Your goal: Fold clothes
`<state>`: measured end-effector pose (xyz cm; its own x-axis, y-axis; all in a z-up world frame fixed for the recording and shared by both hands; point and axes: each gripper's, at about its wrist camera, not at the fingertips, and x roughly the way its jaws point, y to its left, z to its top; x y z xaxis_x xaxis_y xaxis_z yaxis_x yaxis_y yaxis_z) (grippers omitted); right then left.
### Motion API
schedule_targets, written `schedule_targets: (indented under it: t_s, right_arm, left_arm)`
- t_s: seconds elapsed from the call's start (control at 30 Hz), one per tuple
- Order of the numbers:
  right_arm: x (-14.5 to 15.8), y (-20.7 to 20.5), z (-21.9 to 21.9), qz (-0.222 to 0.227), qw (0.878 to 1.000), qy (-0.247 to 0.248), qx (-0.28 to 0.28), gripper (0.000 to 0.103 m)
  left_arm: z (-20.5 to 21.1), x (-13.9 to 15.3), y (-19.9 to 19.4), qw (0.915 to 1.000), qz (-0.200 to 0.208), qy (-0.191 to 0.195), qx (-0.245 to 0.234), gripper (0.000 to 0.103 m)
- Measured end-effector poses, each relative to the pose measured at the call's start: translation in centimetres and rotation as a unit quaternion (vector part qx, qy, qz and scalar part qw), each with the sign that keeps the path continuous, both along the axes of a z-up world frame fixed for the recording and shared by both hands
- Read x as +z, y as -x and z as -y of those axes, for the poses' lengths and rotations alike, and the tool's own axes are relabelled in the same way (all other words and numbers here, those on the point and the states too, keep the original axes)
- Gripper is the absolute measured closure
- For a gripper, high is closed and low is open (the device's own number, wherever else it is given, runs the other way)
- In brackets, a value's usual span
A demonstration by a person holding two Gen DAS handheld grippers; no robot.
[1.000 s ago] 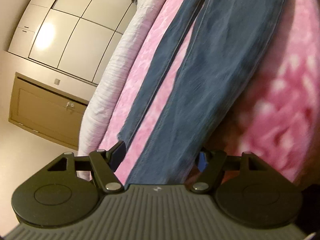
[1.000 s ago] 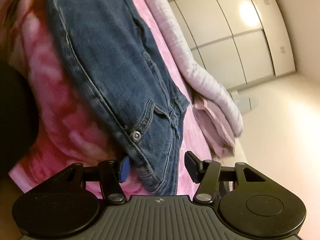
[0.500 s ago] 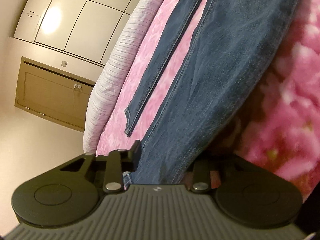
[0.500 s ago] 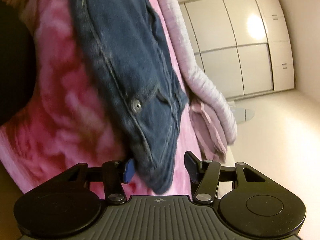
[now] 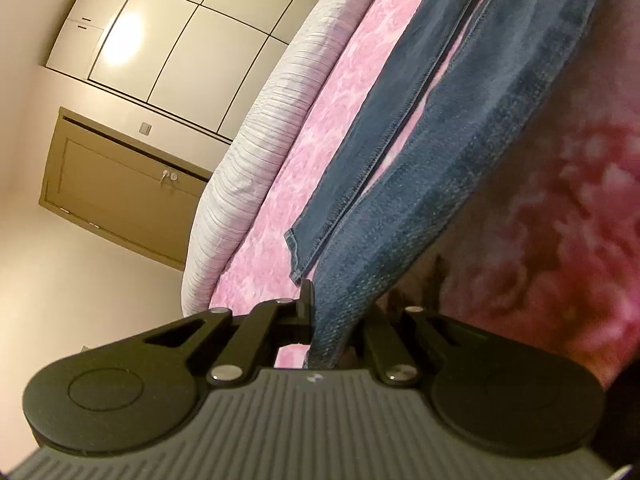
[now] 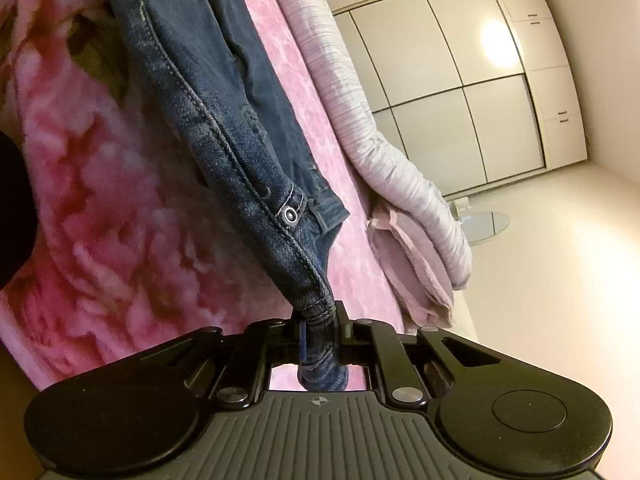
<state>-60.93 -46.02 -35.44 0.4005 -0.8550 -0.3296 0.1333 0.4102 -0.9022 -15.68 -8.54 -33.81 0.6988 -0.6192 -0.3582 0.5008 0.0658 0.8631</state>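
A pair of blue jeans (image 5: 460,140) lies stretched along a pink flowered blanket (image 5: 320,120). My left gripper (image 5: 326,312) is shut on the hem end of the nearer leg, which is raised off the blanket. The other leg (image 5: 360,168) lies flat beside it. In the right wrist view the jeans (image 6: 208,92) hang from my right gripper (image 6: 320,328). Its jaws are closing and its pads press on the waistband corner, just below the metal button (image 6: 289,213). The blanket (image 6: 100,200) shows underneath.
A rolled pale striped duvet (image 5: 248,160) (image 6: 360,120) runs along the bed's far side. Folded pinkish cloth (image 6: 412,264) lies at its end. Beyond are white wardrobe doors (image 5: 192,40) (image 6: 460,80), a brown door (image 5: 120,184) and a round glass base (image 6: 488,224) on the floor.
Both grippers went from open around the denim to closed on it. Both have risen, pulling the leg end and the waistband corner up off the blanket.
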Motion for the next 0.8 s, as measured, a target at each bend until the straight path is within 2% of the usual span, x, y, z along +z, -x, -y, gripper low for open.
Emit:
schedule_targets:
  t_s: [0.17, 0.27, 0.33, 0.43, 0.53, 0.63, 0.73, 0.8]
  right_arm:
    - [0.8, 0.5, -1.0, -0.001, 1.0, -0.004, 0.006, 0.094]
    - [2.1, 0.0, -1.4, -0.012, 1.0, -0.005, 0.01, 0.094]
    - [4.1, -0.3, -1.3, -0.016, 1.0, -0.01, 0.017, 0.094]
    - [7.5, -1.4, 0.0, -0.028, 0.999, -0.014, 0.029, 0.094]
    - [10.7, -3.1, 2.5, -0.041, 0.998, -0.016, 0.042, 0.094]
    - [12.8, -6.3, 6.8, -0.062, 0.997, -0.025, 0.049, 0.094]
    - [13.3, -9.5, 10.9, -0.087, 0.993, -0.053, 0.053, 0.093]
    - [12.7, -12.1, 14.0, -0.098, 0.991, -0.071, 0.051, 0.093]
  left_arm:
    - [-1.8, 0.8, 1.1, 0.9999, 0.003, -0.011, 0.0, 0.1]
    - [0.1, 3.3, -0.2, 0.9996, -0.003, -0.023, -0.017, 0.1]
    - [1.5, 5.3, -1.1, 0.999, -0.013, -0.032, -0.028, 0.1]
    - [5.1, 9.1, -3.9, 0.9958, -0.052, -0.066, -0.036, 0.1]
    - [9.3, 11.9, -7.1, 0.9861, -0.109, -0.121, -0.035, 0.099]
    - [14.2, 13.5, -10.7, 0.9704, -0.15, -0.185, -0.041, 0.099]
    - [18.4, 13.3, -14.1, 0.9504, -0.185, -0.246, -0.041, 0.099]
    - [21.0, 12.3, -16.3, 0.9387, -0.209, -0.272, -0.035, 0.099]
